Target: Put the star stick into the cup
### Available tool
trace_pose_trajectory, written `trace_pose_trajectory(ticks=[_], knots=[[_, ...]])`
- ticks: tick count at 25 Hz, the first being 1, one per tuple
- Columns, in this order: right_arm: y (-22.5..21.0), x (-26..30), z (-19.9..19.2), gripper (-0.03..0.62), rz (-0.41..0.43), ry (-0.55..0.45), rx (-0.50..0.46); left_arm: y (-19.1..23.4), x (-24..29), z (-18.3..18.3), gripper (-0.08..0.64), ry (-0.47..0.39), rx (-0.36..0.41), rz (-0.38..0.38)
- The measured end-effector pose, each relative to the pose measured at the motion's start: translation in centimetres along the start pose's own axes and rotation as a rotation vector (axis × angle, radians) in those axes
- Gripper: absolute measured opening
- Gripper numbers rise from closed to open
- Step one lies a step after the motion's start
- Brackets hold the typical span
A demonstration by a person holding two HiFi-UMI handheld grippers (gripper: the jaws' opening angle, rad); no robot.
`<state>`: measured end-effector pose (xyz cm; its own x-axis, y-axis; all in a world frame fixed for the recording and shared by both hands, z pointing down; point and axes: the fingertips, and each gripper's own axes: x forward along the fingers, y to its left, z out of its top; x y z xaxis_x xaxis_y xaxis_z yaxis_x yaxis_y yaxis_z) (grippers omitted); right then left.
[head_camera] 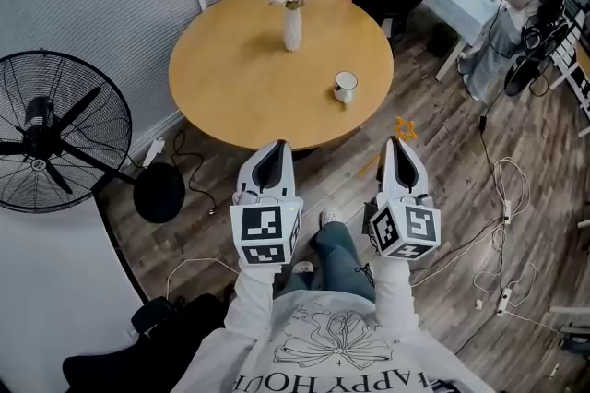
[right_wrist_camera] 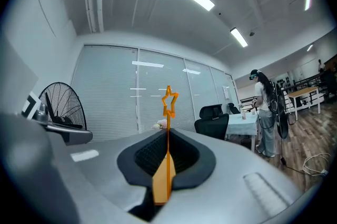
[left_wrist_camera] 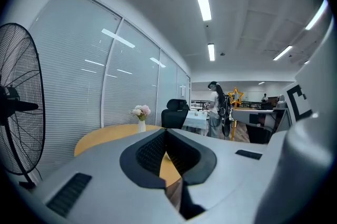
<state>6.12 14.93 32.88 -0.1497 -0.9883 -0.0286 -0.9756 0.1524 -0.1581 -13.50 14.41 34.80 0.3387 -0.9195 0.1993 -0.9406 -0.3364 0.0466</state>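
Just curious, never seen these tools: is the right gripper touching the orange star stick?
Touching. In the right gripper view, the right gripper has its fingers closed on the star stick, star poking out beyond.

Only one readable text: "HAPPY HOU", printed upside down on the person's white shirt (head_camera: 343,338) at bottom centre of the head view, with the rest cut off by the frame edge. The left claw's cube (head_camera: 265,234) and the right claw's cube (head_camera: 406,231) carry square black-and-white code markers, no letters. Nothing is legible in either gripper view.
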Motion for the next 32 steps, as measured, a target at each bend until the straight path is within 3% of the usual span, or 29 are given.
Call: trace_pose_trajectory(ticks=[13, 32], knots=[[-4.3, 11.0, 0.3, 0.015, 0.028, -0.004, 0.044, 1.3, 9.8, 2.2, 0.006, -0.005, 0.004, 0.04], [-12.4, 26.5, 0.8, 0.015, 0.157, 0.015, 0.08, 0.1, 26.1, 4.7, 0.006, 0.018, -0.005, 0.135]])
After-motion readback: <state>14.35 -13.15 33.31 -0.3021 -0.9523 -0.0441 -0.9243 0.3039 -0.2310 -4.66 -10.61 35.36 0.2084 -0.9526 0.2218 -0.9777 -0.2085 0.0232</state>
